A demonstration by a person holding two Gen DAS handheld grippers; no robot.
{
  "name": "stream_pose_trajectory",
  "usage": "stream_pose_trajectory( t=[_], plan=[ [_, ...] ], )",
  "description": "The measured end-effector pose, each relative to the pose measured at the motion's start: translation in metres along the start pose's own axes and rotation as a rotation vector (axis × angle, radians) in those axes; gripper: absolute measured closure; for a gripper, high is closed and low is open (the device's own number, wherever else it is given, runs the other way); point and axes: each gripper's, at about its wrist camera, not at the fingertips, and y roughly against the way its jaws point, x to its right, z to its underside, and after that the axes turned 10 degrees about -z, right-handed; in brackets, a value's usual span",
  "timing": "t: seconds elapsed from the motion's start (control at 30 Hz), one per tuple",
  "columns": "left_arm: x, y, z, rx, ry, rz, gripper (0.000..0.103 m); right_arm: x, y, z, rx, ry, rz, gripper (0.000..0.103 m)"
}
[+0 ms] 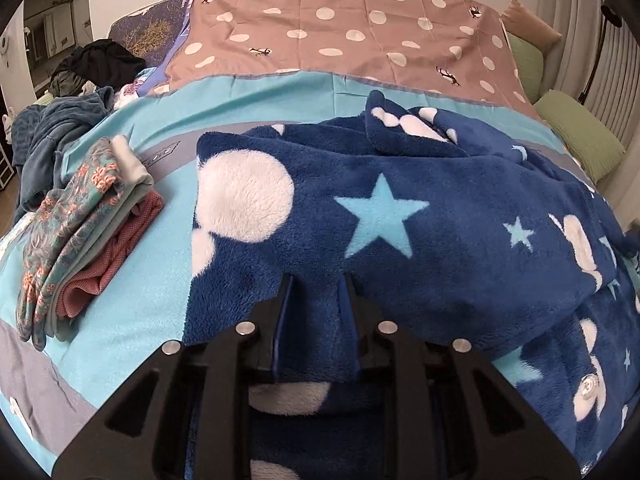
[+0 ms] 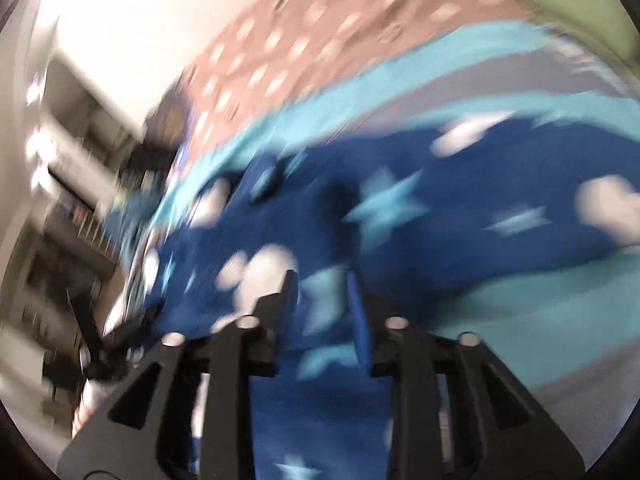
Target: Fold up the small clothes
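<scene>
Left claw (image 1: 318, 284) is pinched narrow on the near edge of the navy fleece garment (image 1: 400, 216), with the plush cloth bunched right between its two fingers. The garment, all stars and white blobs, sprawls across the middle of the bed (image 1: 152, 280), humped up at the far right where a sleeve or hood is rolled over itself.

Over on the right-hand camera it is a blur, so fine detail is gone. The right claw (image 2: 322, 290) stands partly apart, fleece running between the fingers; whether the pads bite the cloth I cannot tell.

Here is the danger. If that right claw has no hold, only one corner comes up and the fold goes crooked, dragging the garment sideways. This fleece looks thick and slippery, so a shallow pinch on the left could let it slide free partway through a lift. The lump at the far right may get trapped inside the fold. And watch the folded stack (image 1: 88, 232) just left of the garment: a wide sweep of cloth that way could knock it over.
</scene>
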Motion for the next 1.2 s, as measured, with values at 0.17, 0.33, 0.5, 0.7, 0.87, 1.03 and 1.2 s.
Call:
stream_pose_trajectory(
  t=[0.17,0.33,0.5,0.7,0.87,1.03,1.2],
  plan=[
    [-0.001,0.005,0.004,0.009,-0.007,-0.015,0.078,0.134,0.079,-0.004,0.196,-0.466,0.187,0.048],
    [-0.001,0.005,0.006,0.012,-0.006,-0.016,0.077,0.223,0.114,0.014,0.355,-0.739,0.167,0.047],
    [-0.003,0.006,0.007,0.017,0.003,-0.007,0.077,0.251,0.104,-0.002,0.424,-0.785,0.132,0.035],
    [-0.002,0.006,0.008,0.028,0.002,-0.013,0.076,0.241,0.08,-0.037,0.419,-0.728,0.124,0.092],
    [-0.001,0.006,0.008,0.03,0.0,-0.016,0.076,0.131,0.064,-0.069,0.37,-0.401,-0.044,0.093],
    [-0.001,0.006,0.008,0.031,0.01,-0.002,0.075,-0.008,0.014,-0.07,0.239,-0.083,-0.242,0.093],
    [-0.003,0.006,0.009,0.032,0.02,0.02,0.072,-0.104,-0.048,-0.031,0.043,0.097,-0.371,0.093]
  ],
)
